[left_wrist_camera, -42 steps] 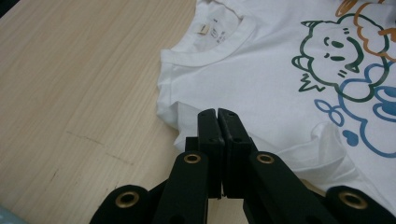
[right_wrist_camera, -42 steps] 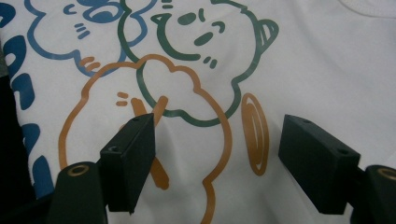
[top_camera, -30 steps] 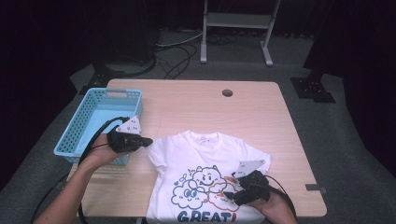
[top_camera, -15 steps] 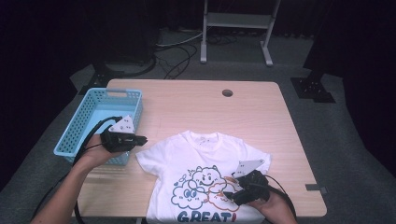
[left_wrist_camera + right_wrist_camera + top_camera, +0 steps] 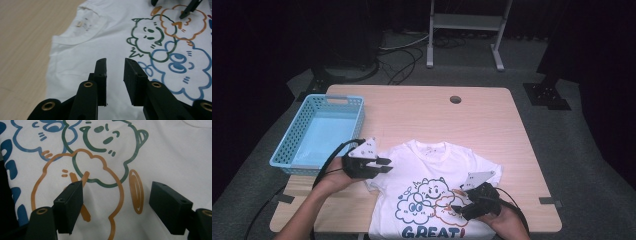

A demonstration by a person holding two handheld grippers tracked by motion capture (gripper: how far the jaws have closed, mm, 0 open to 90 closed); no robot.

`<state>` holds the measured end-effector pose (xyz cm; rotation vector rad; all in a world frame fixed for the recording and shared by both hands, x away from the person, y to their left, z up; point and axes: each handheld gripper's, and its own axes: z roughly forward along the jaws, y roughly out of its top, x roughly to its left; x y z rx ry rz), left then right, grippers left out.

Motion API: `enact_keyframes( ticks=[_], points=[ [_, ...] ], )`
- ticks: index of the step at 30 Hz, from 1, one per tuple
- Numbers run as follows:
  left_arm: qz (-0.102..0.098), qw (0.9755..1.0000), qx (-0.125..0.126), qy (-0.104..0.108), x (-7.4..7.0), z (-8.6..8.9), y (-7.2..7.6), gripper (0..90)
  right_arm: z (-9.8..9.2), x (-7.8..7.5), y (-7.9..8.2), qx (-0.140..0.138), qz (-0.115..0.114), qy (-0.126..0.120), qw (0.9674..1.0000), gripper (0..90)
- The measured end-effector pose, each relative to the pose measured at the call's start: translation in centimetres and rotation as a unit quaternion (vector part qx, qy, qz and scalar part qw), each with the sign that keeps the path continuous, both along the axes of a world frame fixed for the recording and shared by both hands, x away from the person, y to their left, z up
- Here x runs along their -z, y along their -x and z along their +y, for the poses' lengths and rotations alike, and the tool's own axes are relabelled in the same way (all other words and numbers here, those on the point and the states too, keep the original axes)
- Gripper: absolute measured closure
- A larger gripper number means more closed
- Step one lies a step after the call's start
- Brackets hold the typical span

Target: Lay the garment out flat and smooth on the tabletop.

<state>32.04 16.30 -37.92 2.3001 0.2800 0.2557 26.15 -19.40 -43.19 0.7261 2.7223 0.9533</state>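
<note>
A white T-shirt (image 5: pixel 437 170) with cartoon cloud prints and blue lettering lies flat, front up, at the near side of the wooden table (image 5: pixel 437 117). My left gripper (image 5: pixel 386 165) hovers over the shirt's left shoulder and sleeve. In the left gripper view it (image 5: pixel 115 75) is open by a narrow gap, with nothing between the fingers and the collar (image 5: pixel 82 25) ahead. My right gripper (image 5: pixel 458 202) is low over the orange cloud print (image 5: pixel 82 187) and stands wide open (image 5: pixel 120 207) and empty. Its tips (image 5: pixel 187 10) also appear at the top of the left gripper view.
A light blue plastic basket (image 5: pixel 282 161) sits empty at the table's left edge, just beyond my left hand. A round cable hole (image 5: pixel 455 99) is near the far edge. Bare tabletop stretches behind the shirt; a metal stand (image 5: pixel 464 30) is on the floor beyond.
My left gripper has swung from beside the basket rightward and nearer, onto the shirt's left shoulder. The right gripper stays over the print.
</note>
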Motion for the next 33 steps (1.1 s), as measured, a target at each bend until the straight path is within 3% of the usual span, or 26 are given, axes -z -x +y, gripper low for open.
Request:
enact_keyframes(
  ticks=[6,12,16,23,29,33],
  points=[
    [0.014,0.9993,0.010,-0.033,2.5,-1.1,1.3,71.1,-0.1,0.0,0.0,-0.004,-0.002,-0.003,1.0000,26.3],
    [0.032,0.9984,-0.010,-0.045,3.7,0.4,2.1,71.1,-0.1,0.1,-0.1,-0.006,-0.004,-0.006,1.0000,26.4],
    [0.038,0.9968,-0.016,-0.068,4.1,1.3,2.5,71.1,-0.2,0.1,-0.1,-0.009,-0.004,-0.006,0.9999,26.3],
    [0.053,0.9959,-0.031,-0.067,4.3,2.3,2.9,71.0,-0.3,0.2,-0.1,-0.011,-0.005,-0.010,0.9999,26.4],
    [0.049,0.9959,-0.044,-0.063,4.3,2.8,3.1,66.3,-0.3,0.2,-0.1,-0.012,-0.007,-0.012,0.9998,26.3],
    [0.030,0.9980,-0.048,-0.030,3.8,2.6,3.6,58.0,-0.2,0.1,-0.1,-0.012,-0.003,-0.007,0.9999,26.1]
  ],
)
